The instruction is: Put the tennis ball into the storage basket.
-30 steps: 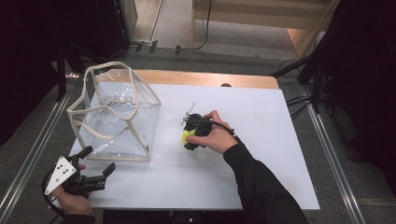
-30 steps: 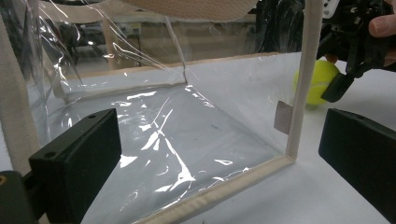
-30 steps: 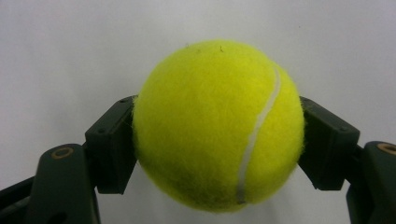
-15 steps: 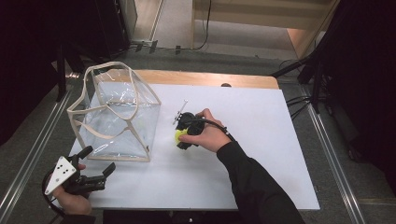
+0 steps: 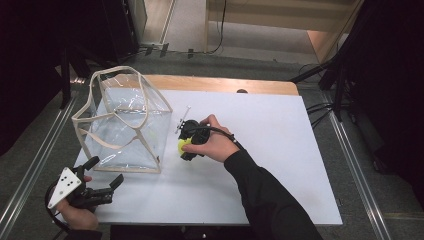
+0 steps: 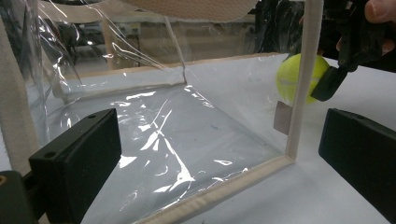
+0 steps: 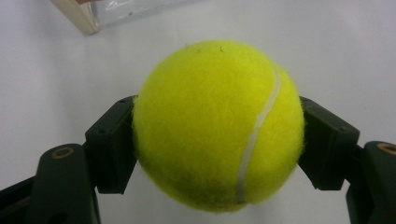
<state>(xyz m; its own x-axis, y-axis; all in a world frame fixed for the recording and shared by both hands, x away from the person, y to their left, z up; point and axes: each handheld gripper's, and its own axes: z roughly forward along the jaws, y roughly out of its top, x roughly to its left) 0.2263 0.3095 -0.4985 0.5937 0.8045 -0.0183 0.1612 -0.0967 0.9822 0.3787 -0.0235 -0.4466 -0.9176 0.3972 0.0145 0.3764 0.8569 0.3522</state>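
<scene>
Two claws are at work: the right claw (image 5: 184,146) has its jaws clamped on the tennis ball (image 7: 218,125) from either side, while the left claw (image 5: 102,180) stands wide with nothing in it. The step in hand looks like carrying the ball to the clear bag (image 5: 125,125), and the ball sits just beside the bag's right wall, low over the counter (image 5: 280,150). Next, I judge, the ball must be lifted above the bag's cloth-trimmed rim and let go inside; the handles drooping over the mouth could get in the way, so the left claw may need to steady or spread the opening. The right hand (image 5: 212,145) reaches toward the bag, forearm angled in from below. The left claw rests near the bag's front lower corner, pointing at it.
</scene>
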